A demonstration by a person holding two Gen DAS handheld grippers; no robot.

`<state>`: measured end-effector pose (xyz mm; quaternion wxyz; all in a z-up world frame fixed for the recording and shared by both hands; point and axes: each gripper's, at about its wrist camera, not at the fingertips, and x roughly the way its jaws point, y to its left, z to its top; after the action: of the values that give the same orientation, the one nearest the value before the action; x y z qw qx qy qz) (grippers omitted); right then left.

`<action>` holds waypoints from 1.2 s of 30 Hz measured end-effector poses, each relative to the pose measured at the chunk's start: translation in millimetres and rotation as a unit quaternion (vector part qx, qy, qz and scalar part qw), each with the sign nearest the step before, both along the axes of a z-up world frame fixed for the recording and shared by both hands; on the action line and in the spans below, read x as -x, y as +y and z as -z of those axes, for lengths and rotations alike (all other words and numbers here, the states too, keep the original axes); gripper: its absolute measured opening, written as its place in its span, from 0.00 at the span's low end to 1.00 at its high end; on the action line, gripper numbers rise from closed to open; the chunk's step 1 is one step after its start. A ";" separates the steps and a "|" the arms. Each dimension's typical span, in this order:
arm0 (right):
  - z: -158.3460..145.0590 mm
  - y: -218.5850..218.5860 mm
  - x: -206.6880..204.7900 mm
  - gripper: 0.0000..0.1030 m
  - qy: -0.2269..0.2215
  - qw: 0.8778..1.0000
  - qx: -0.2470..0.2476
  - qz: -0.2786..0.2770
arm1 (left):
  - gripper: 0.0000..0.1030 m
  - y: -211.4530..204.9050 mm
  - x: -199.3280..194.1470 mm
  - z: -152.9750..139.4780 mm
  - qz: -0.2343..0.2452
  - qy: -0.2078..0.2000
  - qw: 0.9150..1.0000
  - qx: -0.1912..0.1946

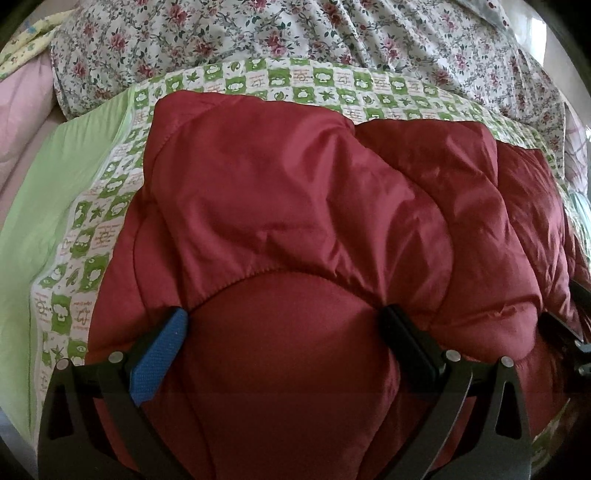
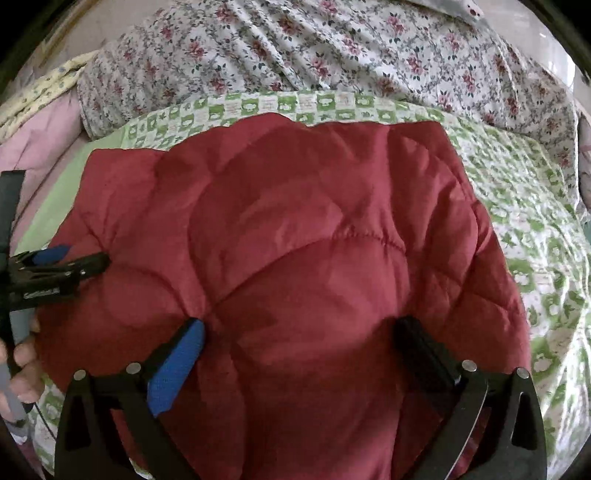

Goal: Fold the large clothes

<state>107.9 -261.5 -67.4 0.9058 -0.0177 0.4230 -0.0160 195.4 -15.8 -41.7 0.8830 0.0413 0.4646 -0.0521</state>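
Note:
A dark red quilted padded jacket point(image 1: 295, 221) lies folded in a bulky pile on a green-and-white checked sheet point(image 1: 92, 221); it also fills the right wrist view point(image 2: 295, 240). My left gripper point(image 1: 286, 325) is open wide, its fingers pressed against the puffy fabric on either side of a bulge. My right gripper point(image 2: 301, 336) is open wide too, its fingers resting on the jacket's near part. The left gripper also shows at the left edge of the right wrist view point(image 2: 70, 258), at the jacket's left side.
A floral duvet point(image 1: 295, 33) is bunched at the back of the bed. A plain green sheet strip point(image 1: 55, 184) and pink bedding point(image 1: 22, 103) lie on the left. A hand point(image 2: 22, 362) holds the left gripper's handle.

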 end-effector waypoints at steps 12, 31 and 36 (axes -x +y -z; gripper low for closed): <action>3.6 1.0 3.5 1.00 0.002 1.000 0.000 0.000 | 1.00 6.4 35.4 0.1 0.011 -0.010 1.000 0.010; -36.3 12.2 106.7 1.00 -0.012 0.998 -0.046 -0.039 | 1.00 22.7 120.9 -22.5 0.006 -0.017 1.000 0.002; -21.2 17.8 140.4 1.00 0.005 0.997 -0.061 -0.047 | 1.00 26.0 149.6 -3.8 0.002 0.008 1.000 -0.013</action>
<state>-32.5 -243.7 -46.2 0.9028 0.0174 0.4265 0.0527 45.8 10.2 -38.0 0.8787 0.0533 0.4720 -0.0479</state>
